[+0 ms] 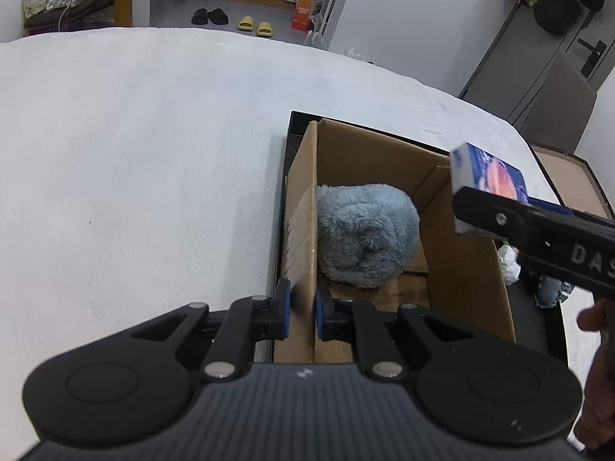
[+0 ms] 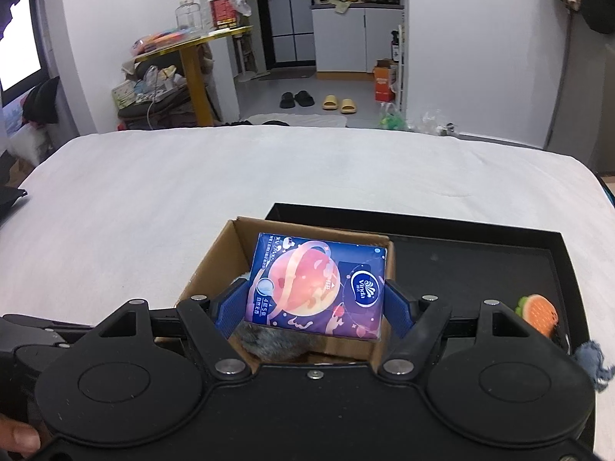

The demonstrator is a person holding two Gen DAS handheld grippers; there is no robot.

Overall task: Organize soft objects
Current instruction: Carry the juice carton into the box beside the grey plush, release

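An open cardboard box (image 1: 461, 261) (image 2: 215, 265) stands in a black tray (image 2: 480, 253) on the white bed. A rolled fluffy blue towel (image 1: 365, 234) lies inside it. My left gripper (image 1: 302, 309) is shut on the box's left wall, one blue pad on each side. My right gripper (image 2: 319, 307) is shut on a purple tissue pack (image 2: 319, 286) (image 1: 488, 180) with a planet print, held above the box's opening. In the left wrist view the right gripper's finger comes in from the right edge, over the box's right wall.
An orange plush burger toy (image 2: 538, 313) and a scrap of blue denim (image 2: 592, 361) (image 1: 553, 292) lie at the tray's right side. A crumpled white item (image 1: 509, 265) sits beside the box. The white bed (image 1: 134, 153) stretches left and ahead. A hand (image 1: 599, 319) holds the right gripper.
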